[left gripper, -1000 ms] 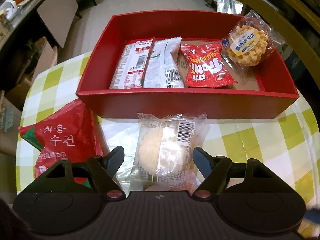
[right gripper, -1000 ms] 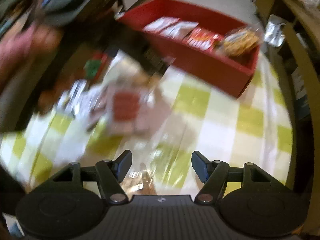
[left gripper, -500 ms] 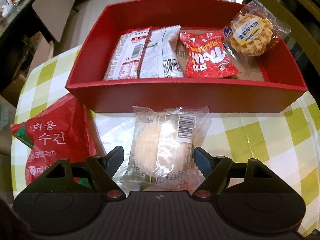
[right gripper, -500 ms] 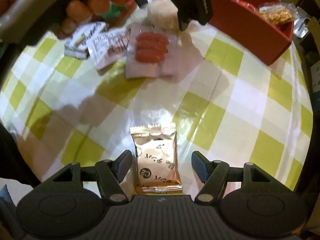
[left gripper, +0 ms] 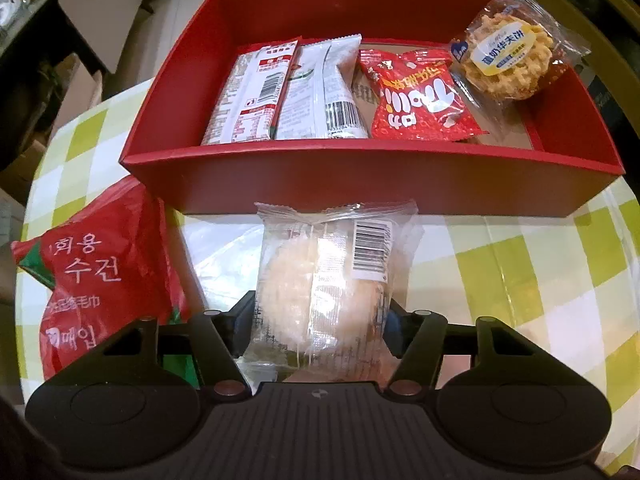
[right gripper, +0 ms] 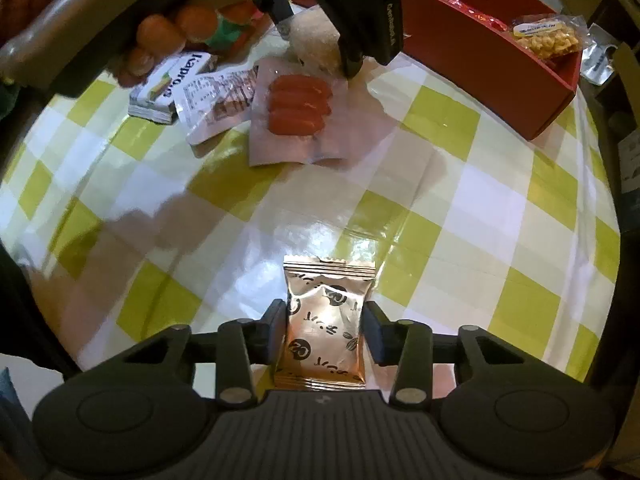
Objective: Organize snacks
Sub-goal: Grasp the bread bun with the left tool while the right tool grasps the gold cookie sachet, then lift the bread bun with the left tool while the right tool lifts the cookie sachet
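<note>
Left gripper (left gripper: 320,316) clamped on clear-wrapped round pastry (left gripper: 320,296), fingers pressing both sides of wrapper, barcode label facing up at pkg's upper right. Pastry held just in front of near wall of red box (left gripper: 360,184), above green/white checked tablecloth (left gripper: 560,264). Inside box, L to R: red/white stick pack (left gripper: 250,96), white pack w/ barcode (left gripper: 324,92) touching it, red Korean-print snack bag (left gripper: 420,100), then waffle cookie in clear wrap (left gripper: 508,56) propped tilted against far right corner, overlapping bag edge. Large red bag w/ Korean text (left gripper: 96,280) on cloth left of gripper, just beside box's near left corner. Clear plastic film (left gripper: 228,252) flat on cloth betw. red bag and pastry. Right gripper (right gripper: 324,330) closed narrow on gold foil sachet (right gripper: 326,320), fingers at both side edges, sachet standing along finger axis over cloth (right gripper: 400,216). Farther off in right wrist view: sausage pack (right gripper: 300,108) w/ several red sausages, white printed pouch (right gripper: 218,100) partly under its left edge, small white box (right gripper: 168,88) left of that, all near left gripper's dark body (right gripper: 352,4). Red box (right gripper: 492,56) at upper right, waffle cookie (right gripper: 548,36) at its end. Orange round items at top left too blurred to ID.
</note>
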`<state>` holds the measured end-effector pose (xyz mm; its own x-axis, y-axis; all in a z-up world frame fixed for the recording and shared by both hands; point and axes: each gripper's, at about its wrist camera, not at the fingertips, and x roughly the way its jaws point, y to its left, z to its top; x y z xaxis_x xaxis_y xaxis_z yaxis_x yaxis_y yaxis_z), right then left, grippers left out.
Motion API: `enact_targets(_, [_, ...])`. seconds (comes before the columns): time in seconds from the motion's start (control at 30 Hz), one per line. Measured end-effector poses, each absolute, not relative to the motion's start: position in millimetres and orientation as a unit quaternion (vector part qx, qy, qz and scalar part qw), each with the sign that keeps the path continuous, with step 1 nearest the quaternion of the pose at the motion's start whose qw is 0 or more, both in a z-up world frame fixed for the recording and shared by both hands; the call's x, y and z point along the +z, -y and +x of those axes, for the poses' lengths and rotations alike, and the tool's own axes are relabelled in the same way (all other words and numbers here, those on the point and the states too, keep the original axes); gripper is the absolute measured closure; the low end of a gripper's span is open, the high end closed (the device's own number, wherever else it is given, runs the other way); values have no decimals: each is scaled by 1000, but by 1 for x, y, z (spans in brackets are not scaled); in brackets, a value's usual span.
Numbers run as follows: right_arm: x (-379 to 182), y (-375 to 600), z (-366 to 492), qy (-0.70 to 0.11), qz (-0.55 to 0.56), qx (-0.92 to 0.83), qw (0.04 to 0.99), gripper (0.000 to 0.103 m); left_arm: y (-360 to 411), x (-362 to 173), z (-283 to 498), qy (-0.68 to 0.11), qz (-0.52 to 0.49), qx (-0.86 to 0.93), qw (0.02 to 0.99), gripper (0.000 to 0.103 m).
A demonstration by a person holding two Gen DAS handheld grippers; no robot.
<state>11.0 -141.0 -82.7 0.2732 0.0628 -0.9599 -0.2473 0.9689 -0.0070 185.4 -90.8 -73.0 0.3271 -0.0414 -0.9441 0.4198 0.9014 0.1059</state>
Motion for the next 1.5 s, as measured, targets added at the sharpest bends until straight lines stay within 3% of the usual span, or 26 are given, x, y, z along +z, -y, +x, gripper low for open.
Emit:
enact_targets(1.03, [-66, 197, 62, -567, -4, -6, 824, 54, 83, -55, 130, -543, 186, -165, 802, 38])
enact_targets(1.13, [-69, 198, 69, -569, -4, -16, 822, 54, 85, -57, 132, -539, 190, -161, 804, 34])
enact_targets(1.2, [-74, 199, 73, -571, -9, -26, 821, 54, 86, -59, 136, -539, 191, -160, 805, 24])
enact_targets(1.33, [-77, 202, 80, -570, -10, -34, 821, 54, 89, -68, 145, -536, 203, -147, 806, 17])
enact_targets(1.5, [-79, 204, 83, -569, -22, -42, 821, 48, 93, -70, 143, -514, 241, -138, 812, 13])
